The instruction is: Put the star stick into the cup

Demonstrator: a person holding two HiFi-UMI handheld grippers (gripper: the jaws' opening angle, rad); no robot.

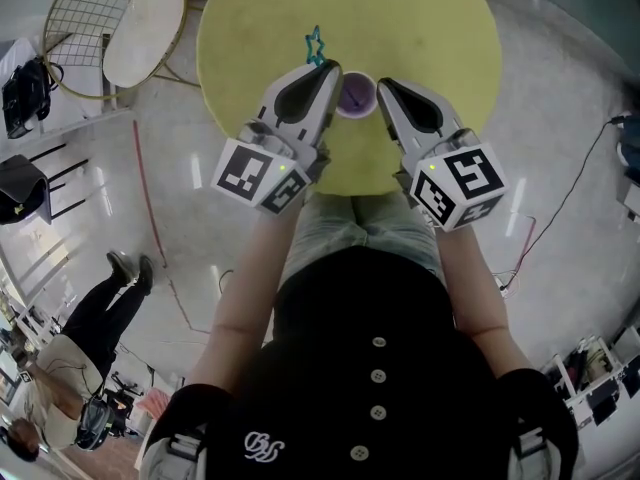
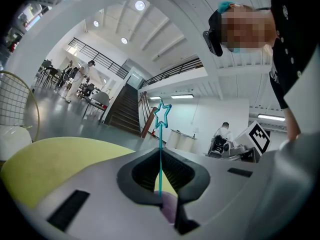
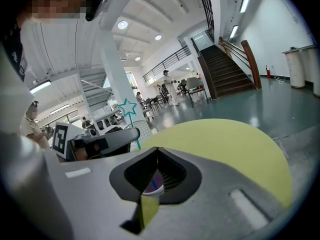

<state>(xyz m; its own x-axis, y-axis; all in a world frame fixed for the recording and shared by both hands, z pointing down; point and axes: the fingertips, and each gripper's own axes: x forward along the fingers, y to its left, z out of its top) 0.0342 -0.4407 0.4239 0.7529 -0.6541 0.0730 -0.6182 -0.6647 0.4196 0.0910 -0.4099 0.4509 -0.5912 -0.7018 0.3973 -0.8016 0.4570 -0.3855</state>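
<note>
My left gripper (image 1: 329,69) is shut on the thin teal star stick (image 1: 316,45), which points away over the round yellow table (image 1: 440,38). In the left gripper view the stick (image 2: 161,134) rises upright between the closed jaws of that gripper (image 2: 161,151), with the star on top. A purple cup (image 1: 356,95) stands on the table near its front edge, just right of the left gripper's tips and partly under them (image 2: 170,210). On the cup's other side, my right gripper (image 1: 384,85) is shut with nothing in it, and the cup (image 3: 154,185) shows below its jaws (image 3: 158,149).
A wire chair (image 1: 75,13) with a white seat cushion (image 1: 144,30) stands on the floor left of the table. A person (image 1: 95,313) is at the lower left. A cable (image 1: 560,203) runs over the floor at the right.
</note>
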